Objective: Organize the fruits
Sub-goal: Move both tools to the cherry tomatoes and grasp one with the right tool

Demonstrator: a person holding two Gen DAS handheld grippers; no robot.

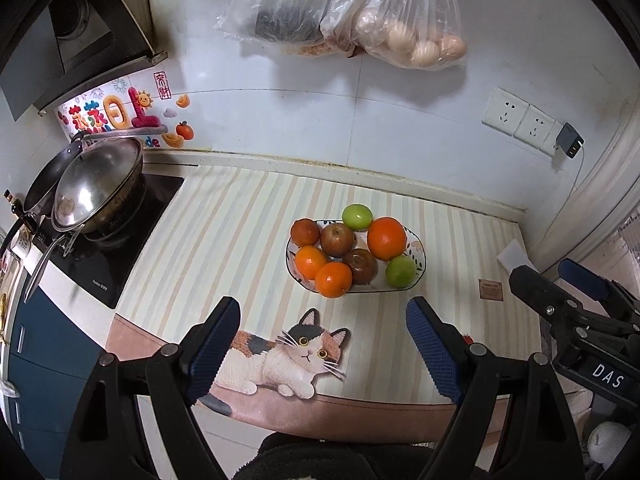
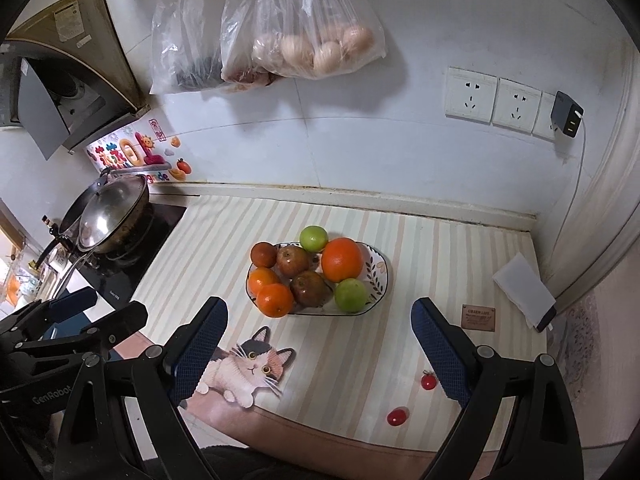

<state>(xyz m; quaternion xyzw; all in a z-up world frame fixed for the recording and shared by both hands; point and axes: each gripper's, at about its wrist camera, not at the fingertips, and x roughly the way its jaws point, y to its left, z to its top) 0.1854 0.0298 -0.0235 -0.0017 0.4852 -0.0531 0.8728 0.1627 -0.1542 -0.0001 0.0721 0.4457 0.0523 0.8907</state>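
Observation:
A patterned oval bowl (image 1: 416, 250) (image 2: 380, 268) sits on the striped counter mat. It is piled with fruit: a big orange (image 1: 386, 238) (image 2: 342, 260), smaller oranges (image 1: 333, 279) (image 2: 275, 300), dark red apples (image 1: 337, 239) (image 2: 311, 288) and green fruits (image 1: 401, 271) (image 2: 350, 295). Two small red tomatoes (image 2: 397, 416) lie loose on the mat near the front edge. My left gripper (image 1: 322, 350) is open and empty, held back from the bowl. My right gripper (image 2: 318, 346) is open and empty, also short of the bowl, and shows at the right of the left wrist view (image 1: 560, 292).
A lidded wok (image 1: 96, 186) stands on the stove at the left. Bags of eggs (image 2: 316, 50) hang on the wall. Wall sockets with a charger (image 2: 566, 114) are at the right. A white folded item (image 2: 524, 290) and a small brown label (image 2: 478, 317) lie at the mat's right.

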